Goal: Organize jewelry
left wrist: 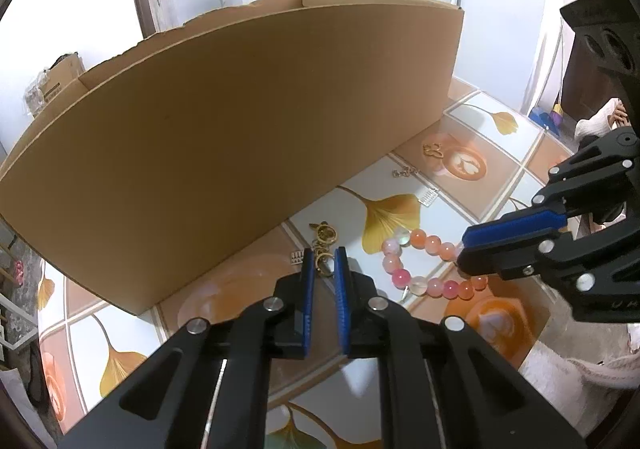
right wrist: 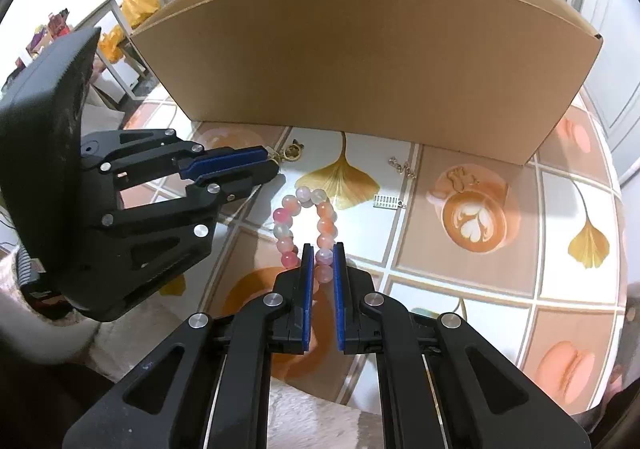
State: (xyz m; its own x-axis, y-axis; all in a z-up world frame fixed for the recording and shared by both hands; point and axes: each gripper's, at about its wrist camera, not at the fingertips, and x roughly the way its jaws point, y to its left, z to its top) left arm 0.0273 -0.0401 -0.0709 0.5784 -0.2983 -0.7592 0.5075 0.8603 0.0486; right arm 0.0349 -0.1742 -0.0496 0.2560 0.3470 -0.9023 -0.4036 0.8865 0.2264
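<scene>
My left tool (left wrist: 324, 269) was narrowed around the gold keychain (left wrist: 325, 239) on the desk (left wrist: 472, 185); my right tool (right wrist: 322, 265) pinched the bead bracelet (right wrist: 304, 225) beside it. I judged both pickups underway, lifting into the cardboard box (right wrist: 360, 61) next.

Tall cardboard box (right wrist: 360, 61) wall just behind jewelry; open tablecloth (right wrist: 568, 289) rightward.

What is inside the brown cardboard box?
Nothing can be confirmed. The right wrist view shows only the brown cardboard box and the upper parts of its bare inner walls; its front wall covers the floor, so any jewelry already placed inside is hidden.
</scene>
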